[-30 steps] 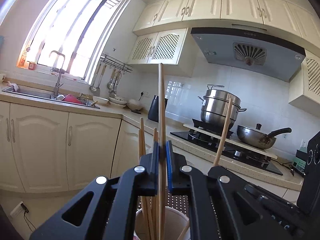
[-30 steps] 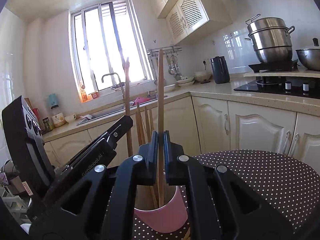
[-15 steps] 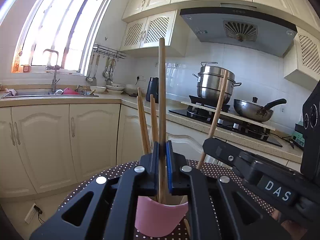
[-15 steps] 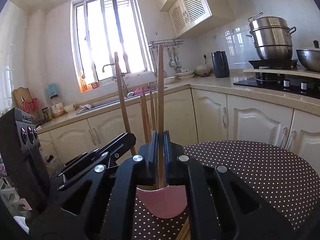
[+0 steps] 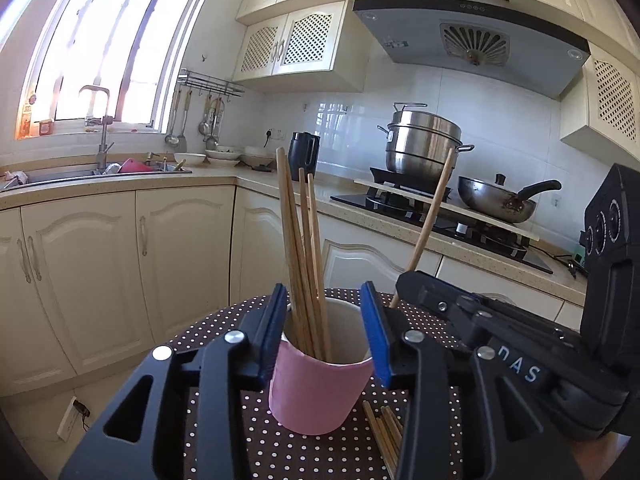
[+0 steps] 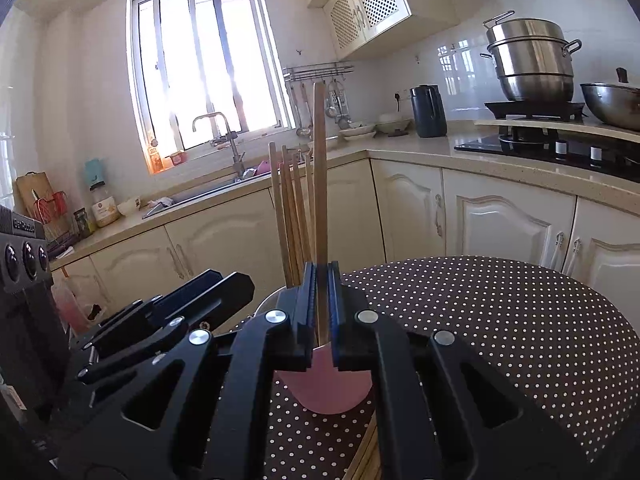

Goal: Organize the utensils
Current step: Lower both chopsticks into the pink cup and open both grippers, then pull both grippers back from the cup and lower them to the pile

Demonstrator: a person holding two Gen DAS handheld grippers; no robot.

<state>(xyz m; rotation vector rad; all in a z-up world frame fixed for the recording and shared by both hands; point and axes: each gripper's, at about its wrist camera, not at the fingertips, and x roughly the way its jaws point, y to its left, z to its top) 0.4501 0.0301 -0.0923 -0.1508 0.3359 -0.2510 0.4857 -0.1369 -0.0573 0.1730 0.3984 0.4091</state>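
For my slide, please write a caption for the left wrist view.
Left gripper, jaws just opened, frames a pink cup of chopsticks on the dotted table.

On the table (image 5: 224,324), a cup (image 5: 316,396); in it, chopsticks (image 5: 304,248) leaning left. Just right of the cup, flat on the table, loose chopsticks (image 5: 384,432). Behind, a counter (image 5: 208,180) with a sink (image 5: 80,172) at left, a kettle (image 5: 303,156) in the corner, a stove (image 5: 440,216) at right bearing a steamer (image 5: 422,146) and a wok (image 5: 496,200).

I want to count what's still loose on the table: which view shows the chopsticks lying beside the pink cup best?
The left wrist view: the loose chopsticks lie right of the pink cup. The right wrist view shows only a sliver.
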